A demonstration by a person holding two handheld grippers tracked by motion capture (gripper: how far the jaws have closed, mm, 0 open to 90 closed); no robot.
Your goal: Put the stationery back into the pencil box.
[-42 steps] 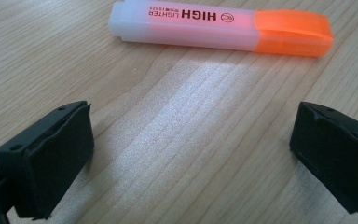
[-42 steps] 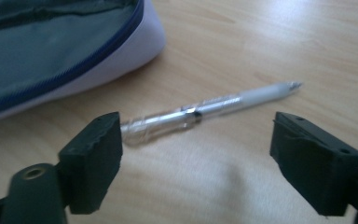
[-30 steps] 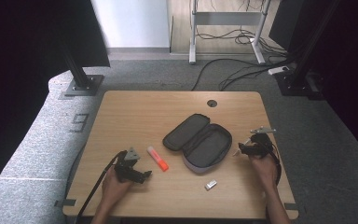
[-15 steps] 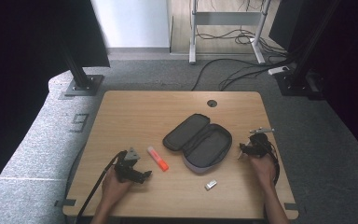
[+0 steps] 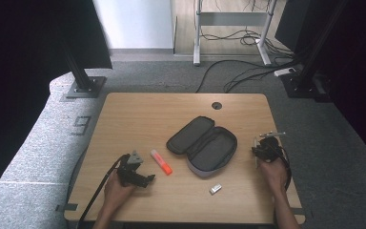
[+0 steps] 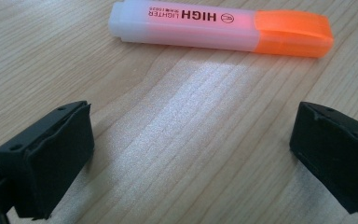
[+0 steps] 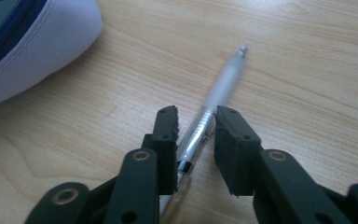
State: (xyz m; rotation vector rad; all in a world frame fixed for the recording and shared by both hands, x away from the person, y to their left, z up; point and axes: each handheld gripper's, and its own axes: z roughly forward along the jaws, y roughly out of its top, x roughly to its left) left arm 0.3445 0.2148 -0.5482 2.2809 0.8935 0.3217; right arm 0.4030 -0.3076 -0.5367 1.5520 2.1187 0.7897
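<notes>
An orange highlighter (image 5: 161, 161) (image 6: 221, 28) with a white barrel lies on the wooden table (image 5: 138, 119). My left gripper (image 5: 147, 179) (image 6: 191, 140) sits just short of it, open, with bare wood between the jaws. An open dark pencil case (image 5: 202, 145) (image 7: 28, 37) lies at the table's middle. To its right, my right gripper (image 5: 262, 148) (image 7: 196, 116) is low on the table. Its jaws are closed on a clear pen (image 7: 226, 79) whose tip points away from the gripper.
A small white eraser-like block (image 5: 215, 189) lies near the front edge, below the case. A round cable hole (image 5: 217, 105) sits at the table's far side. Monitor stands and cables are on the floor beyond.
</notes>
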